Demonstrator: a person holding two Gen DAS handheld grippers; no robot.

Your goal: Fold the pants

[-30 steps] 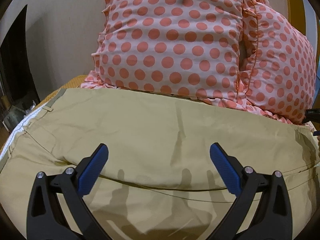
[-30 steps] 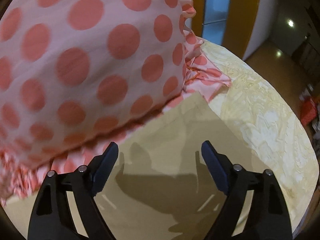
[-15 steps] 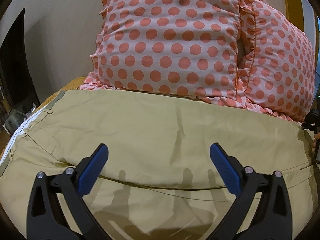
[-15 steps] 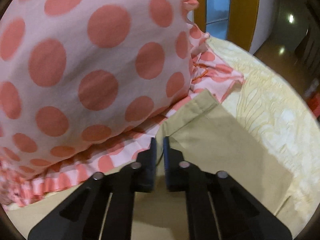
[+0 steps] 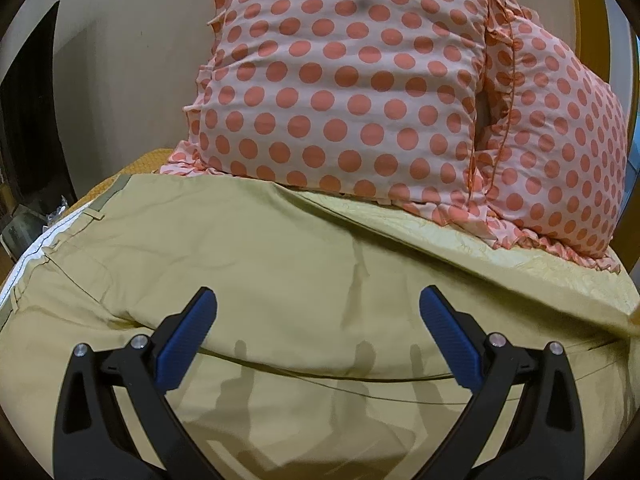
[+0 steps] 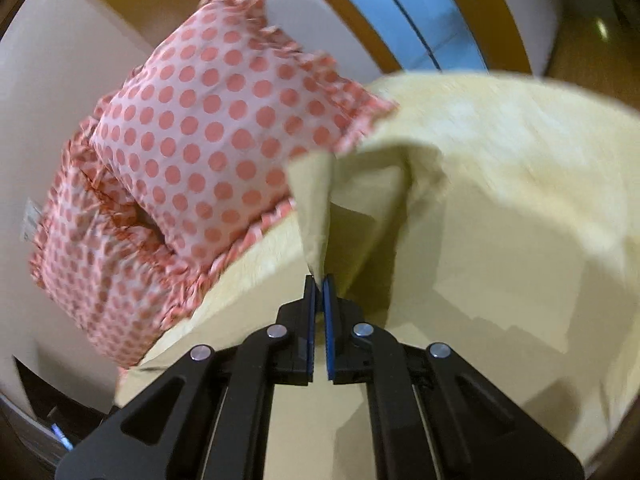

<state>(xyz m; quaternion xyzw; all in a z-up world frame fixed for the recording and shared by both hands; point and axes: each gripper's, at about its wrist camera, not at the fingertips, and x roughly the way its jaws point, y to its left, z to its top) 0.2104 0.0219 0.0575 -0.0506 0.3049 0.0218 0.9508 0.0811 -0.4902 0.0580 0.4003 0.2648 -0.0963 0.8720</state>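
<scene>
Khaki pants (image 5: 260, 264) lie spread across the bed, waistband at the left edge of the left wrist view. My left gripper (image 5: 318, 312) is open and empty, hovering just above the seat of the pants. My right gripper (image 6: 319, 280) is shut on the hem of a pant leg (image 6: 316, 208) and holds it lifted off the bed; the cloth hangs from the jaws. In the left wrist view the far edge of the pants (image 5: 440, 248) is raised and slants down to the right.
Two pink pillows with orange dots (image 5: 344, 80) (image 5: 556, 152) stand against the wall behind the pants; they also show in the right wrist view (image 6: 208, 132). A pale yellow bedspread (image 6: 520, 168) covers the bed. A door with an orange frame (image 6: 404, 16) is beyond.
My right gripper closed on the leg hem, then lifted it and pulled it away from the pillows. The pants' far edge has come off the bedspread. My left gripper stayed open in place.
</scene>
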